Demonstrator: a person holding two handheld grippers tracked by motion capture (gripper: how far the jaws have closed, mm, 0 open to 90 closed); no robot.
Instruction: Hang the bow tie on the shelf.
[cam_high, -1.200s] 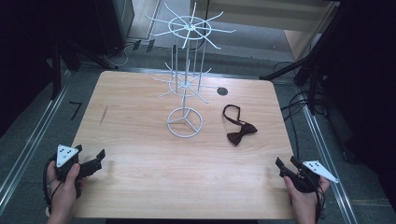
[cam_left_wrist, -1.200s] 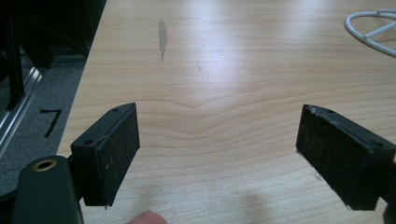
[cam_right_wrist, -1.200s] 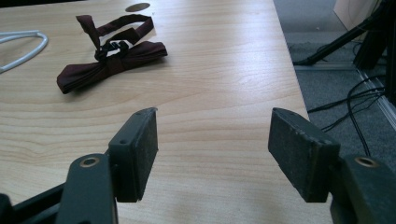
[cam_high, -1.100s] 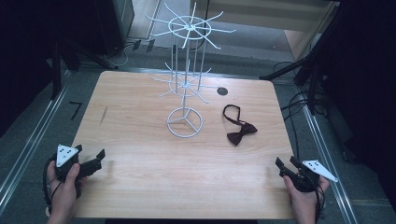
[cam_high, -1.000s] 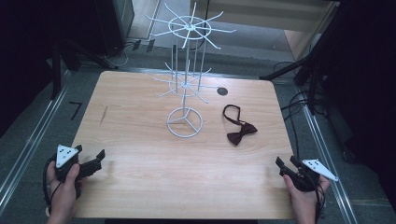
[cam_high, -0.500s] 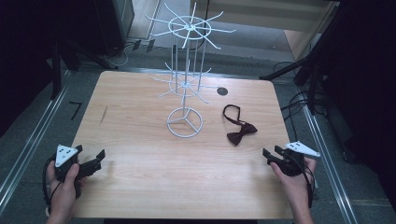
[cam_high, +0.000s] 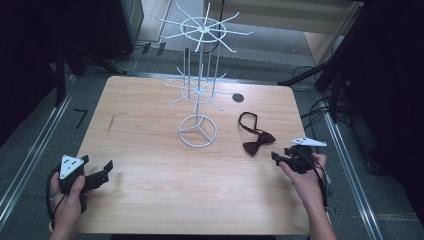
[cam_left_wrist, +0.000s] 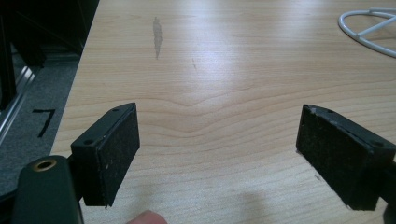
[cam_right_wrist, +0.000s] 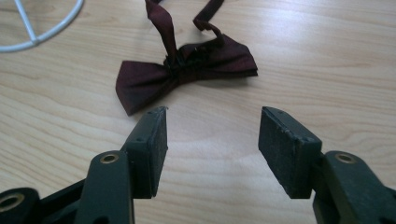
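Maroon bow tie (cam_high: 258, 144) lies flat on wooden table (cam_high: 150, 200), right of white wire rack (cam_high: 199, 95). Right gripper (cam_right_wrist: 212, 140) aimed at it, just short, jaws having narrowed then reopened slightly, nothing between them. Left gripper (cam_high: 97, 177) parked wide open, empty, near corner.

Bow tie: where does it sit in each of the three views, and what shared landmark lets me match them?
High view: the dark red bow tie lies right of centre on the table, just ahead of the right gripper.
Left gripper view: not in it.
Right gripper view: the bow tie lies upper centre, beyond the open jaws.
Shared landmark: the white wire rack's ring base.
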